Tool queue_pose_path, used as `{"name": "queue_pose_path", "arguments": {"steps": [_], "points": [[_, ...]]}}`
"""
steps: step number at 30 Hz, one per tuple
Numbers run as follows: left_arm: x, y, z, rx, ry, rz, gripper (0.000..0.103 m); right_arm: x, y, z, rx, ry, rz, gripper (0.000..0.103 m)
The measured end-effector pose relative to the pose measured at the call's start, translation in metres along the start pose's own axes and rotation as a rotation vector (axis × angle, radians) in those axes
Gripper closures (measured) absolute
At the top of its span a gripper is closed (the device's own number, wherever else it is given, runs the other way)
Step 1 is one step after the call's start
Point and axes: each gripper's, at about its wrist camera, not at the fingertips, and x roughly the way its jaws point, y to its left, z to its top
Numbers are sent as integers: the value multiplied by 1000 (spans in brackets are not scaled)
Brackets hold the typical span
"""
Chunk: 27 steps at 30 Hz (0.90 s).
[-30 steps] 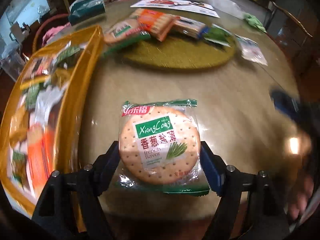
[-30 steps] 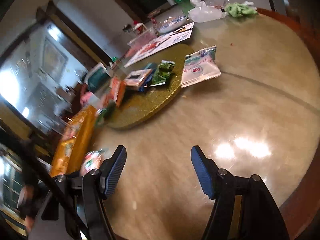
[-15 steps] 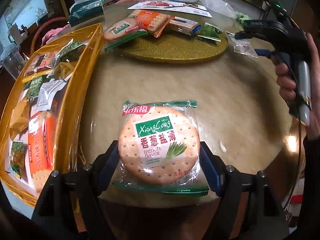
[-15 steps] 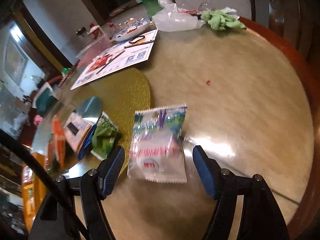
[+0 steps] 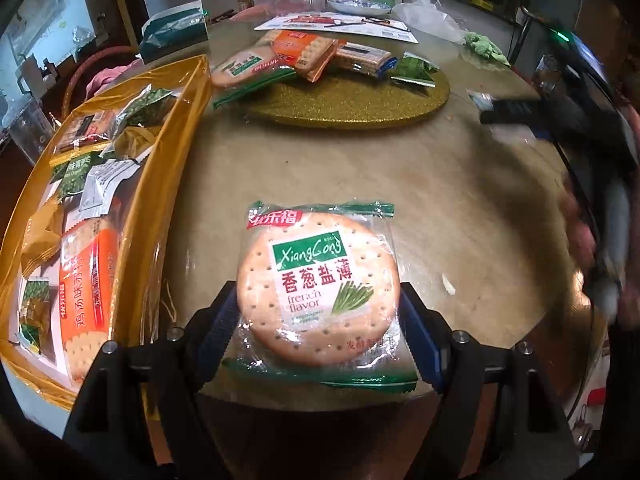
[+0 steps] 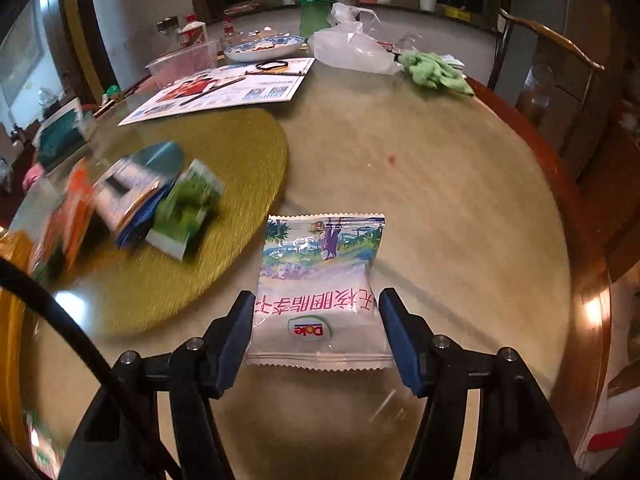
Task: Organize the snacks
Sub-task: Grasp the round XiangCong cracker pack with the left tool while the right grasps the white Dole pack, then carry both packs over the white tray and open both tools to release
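Your left gripper [image 5: 318,314] clamps a round cracker pack [image 5: 318,292] between its blue pads, the pack's green bottom seam hanging over the near rim of the round table [image 5: 460,208]. Just to the left of that grip stands the yellow snack box [image 5: 176,168], its long wall running up the frame and its inside already holding several packets; a narrow strip of bare tabletop separates that wall from the held pack. Beyond, the gold turntable [image 5: 348,100] carries a heap of cracker packs [image 5: 296,54] along its far-left part, and a broad run of bare table lies between it and your grip. Your right gripper [image 6: 316,330] straddles a white Dole pouch [image 6: 318,288] lying flat on the table, printed side up and reversed to you; its jaws have just been closing, yet both pads stand just beside the pouch's side edges without visibly pressing them. The pouch's upper left corner lies just beside the turntable's rim, while to its right the tabletop runs bare out to the red wooden edge [image 6: 576,216], with a chair [image 6: 552,36] beyond.
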Motion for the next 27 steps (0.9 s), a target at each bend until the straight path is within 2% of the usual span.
{"name": "queue_pose_path", "arguments": {"steps": [3, 6, 11, 16, 19, 23, 27], "points": [[0, 0, -1, 2, -8, 0, 24, -27, 10, -35, -76, -10, 55, 40], [0, -1, -2, -2, -12, -5, 24, -49, 24, -70, -155, -26, 66, 40], [-1, -4, -3, 10, -19, -9, 24, -71, 45, -103, -273, -33, 134, 40], [-7, -6, -13, 28, -10, -17, 26, -70, 33, -102, -323, -9, 179, 39], [-14, -9, -23, 32, 0, -19, 26, -71, 15, -102, -289, -2, 152, 38], [-17, -20, -31, 50, -26, -25, 25, -74, -6, -106, -276, -9, 139, 38], [-17, -34, -31, 84, -19, -44, 25, -79, -5, -115, -258, -40, 121, 36]]}}
